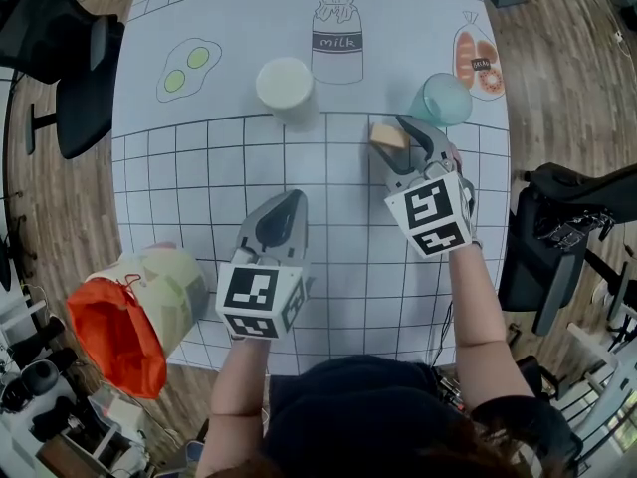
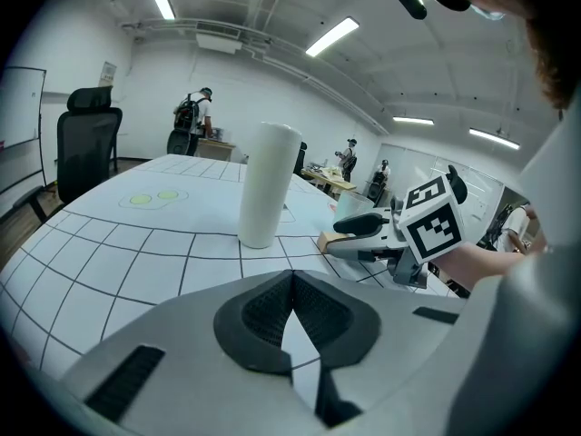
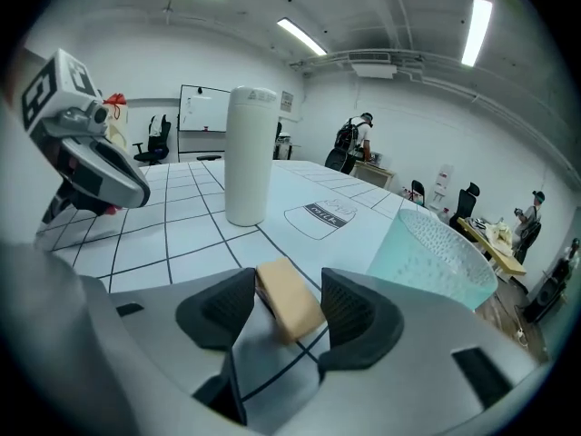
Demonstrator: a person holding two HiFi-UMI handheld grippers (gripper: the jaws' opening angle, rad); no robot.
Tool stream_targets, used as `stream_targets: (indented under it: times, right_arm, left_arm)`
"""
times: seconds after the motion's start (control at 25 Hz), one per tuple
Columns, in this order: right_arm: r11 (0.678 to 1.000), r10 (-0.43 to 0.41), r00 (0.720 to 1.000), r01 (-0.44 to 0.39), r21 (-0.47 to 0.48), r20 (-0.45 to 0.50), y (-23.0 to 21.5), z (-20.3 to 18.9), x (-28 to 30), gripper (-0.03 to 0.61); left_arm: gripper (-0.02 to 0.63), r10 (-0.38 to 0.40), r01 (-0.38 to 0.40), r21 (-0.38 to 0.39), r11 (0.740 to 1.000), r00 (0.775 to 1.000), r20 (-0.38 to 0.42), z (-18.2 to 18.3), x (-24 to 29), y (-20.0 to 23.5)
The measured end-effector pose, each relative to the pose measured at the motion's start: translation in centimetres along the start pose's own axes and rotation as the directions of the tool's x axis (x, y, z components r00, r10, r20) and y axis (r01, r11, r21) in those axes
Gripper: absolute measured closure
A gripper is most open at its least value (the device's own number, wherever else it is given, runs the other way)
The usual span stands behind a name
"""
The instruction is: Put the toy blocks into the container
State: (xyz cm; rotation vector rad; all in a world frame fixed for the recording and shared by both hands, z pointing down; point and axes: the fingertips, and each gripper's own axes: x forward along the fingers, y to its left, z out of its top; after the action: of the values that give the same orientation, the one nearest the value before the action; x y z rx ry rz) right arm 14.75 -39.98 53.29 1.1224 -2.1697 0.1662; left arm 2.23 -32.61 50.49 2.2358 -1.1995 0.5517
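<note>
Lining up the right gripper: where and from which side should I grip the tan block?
Probably across its two long flat sides, mid-length, coming from the near end. The tan block lies slightly skewed between the right gripper's open jaws, so square up first.

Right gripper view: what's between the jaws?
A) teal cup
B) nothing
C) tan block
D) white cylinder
C: the tan block lies between the spread jaws of the right gripper, with a pad on either side of it.
</note>
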Motion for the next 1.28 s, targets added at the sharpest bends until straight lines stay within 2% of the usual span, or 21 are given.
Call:
stream_targets:
  times: [0.32,0.52,0.8,1.04,1.28]
  right_arm:
    - [0.999,0.028,1.0,-0.029,-0.034,-0.014,0.1,-0.1,-0.2,0.361]
    - [0.998,0.023,0.999,-0.025,-0.053,-0.041,0.3,-0.1,-0.8,0.404]
    - [0.997,0.025,0.997,-0.031,-0.076,-0.071,1.4,0.2,-2.6,0.413]
    - [0.991,0.01,0.999,-0.014,-0.134,-0.033,2.8,2.5,-5.9,0.414]
    - [0.979,0.01,0.999,-0.001,-0.202,0.046,5.9,7.5,-10.4,0.414]
  left_arm:
    - [0.591,0.014,-0.014,0.006,1.0,1.0,0.007,0.1,-1.0,-0.1]
    - [0.589,0.031,-0.031,0.01,0.999,0.999,0.032,0.4,-2.6,-0.4]
    - [0.591,0.067,-0.067,0.007,0.998,0.995,0.08,1.0,-5.8,-0.7]
    - [0.591,0.085,-0.086,0.007,0.996,0.989,0.122,1.2,-9.0,-1.6]
    - [0.591,0.089,-0.093,0.015,0.996,0.978,0.187,2.6,-13.8,-2.4]
